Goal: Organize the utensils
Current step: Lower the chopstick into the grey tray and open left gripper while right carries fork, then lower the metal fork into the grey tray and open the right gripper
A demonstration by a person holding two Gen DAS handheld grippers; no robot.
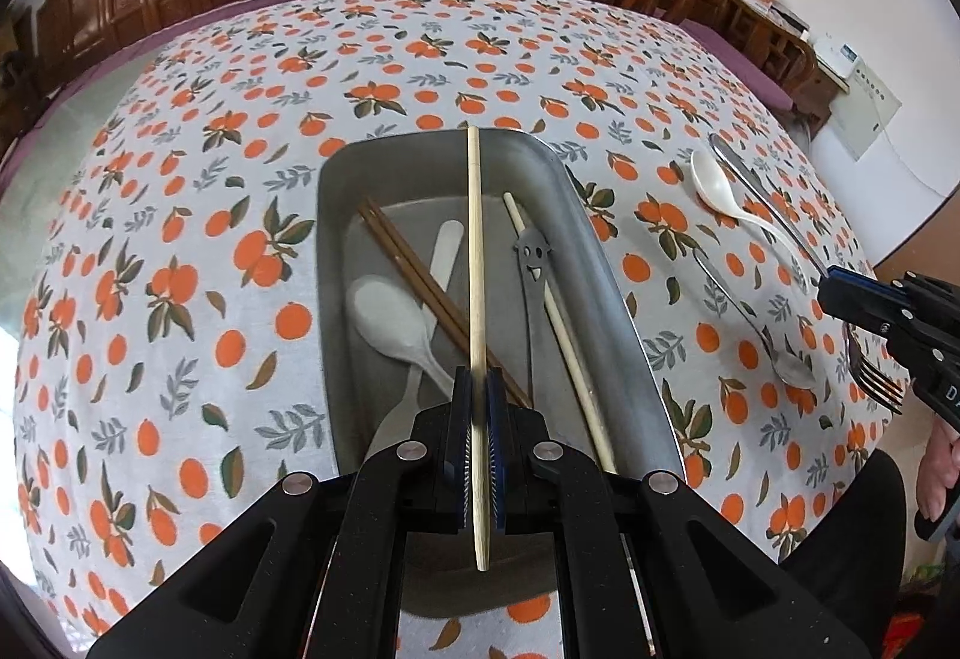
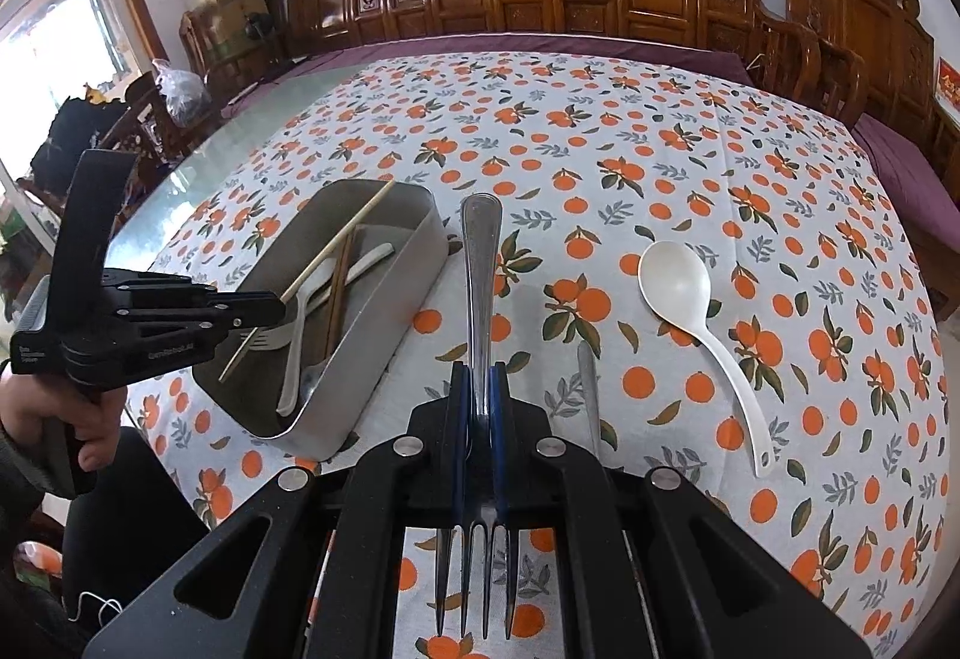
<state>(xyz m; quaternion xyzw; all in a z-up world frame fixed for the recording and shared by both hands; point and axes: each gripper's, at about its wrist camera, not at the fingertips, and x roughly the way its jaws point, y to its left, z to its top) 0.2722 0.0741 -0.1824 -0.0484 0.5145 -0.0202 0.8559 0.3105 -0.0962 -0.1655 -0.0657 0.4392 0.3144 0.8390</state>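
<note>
A: Start at the jaws. What has the left gripper (image 1: pixel 478 419) got?

B: Its jaws are clamped narrow on a pale chopstick (image 1: pixel 475 263), which runs straight out between the blue pads and stands over the metal tray (image 1: pixel 606 263). In the right wrist view that same chopstick slants across the tray's left half.

A: And the right gripper (image 2: pixel 480 395)?

B: Jaws pinched tight on a steel fork (image 2: pixel 480 263), held near its neck. The handle points away toward the far side, the tines hang back toward the camera, above the tabletop (image 2: pixel 600 131) just right of the tray.

A: What already lies in the tray?

B: A pair of brown chopsticks (image 1: pixel 420 287) crossing a white spoon (image 1: pixel 390 323), a second pale chopstick (image 1: pixel 558 335) along the right wall, and a grey utensil with a smiling face cut out (image 1: pixel 531 254). There is another fork in there too (seen only from the right wrist camera).

A: Outside the tray?

B: To the right, on the orange-print cloth, a white plastic spoon (image 2: pixel 678 287) lies with its bowl far and handle near. Between it and the held fork lies a metal spoon (image 1: pixel 756 323). A person's hand (image 2: pixel 84 419) grips the left gripper's handle at the left edge.
</note>
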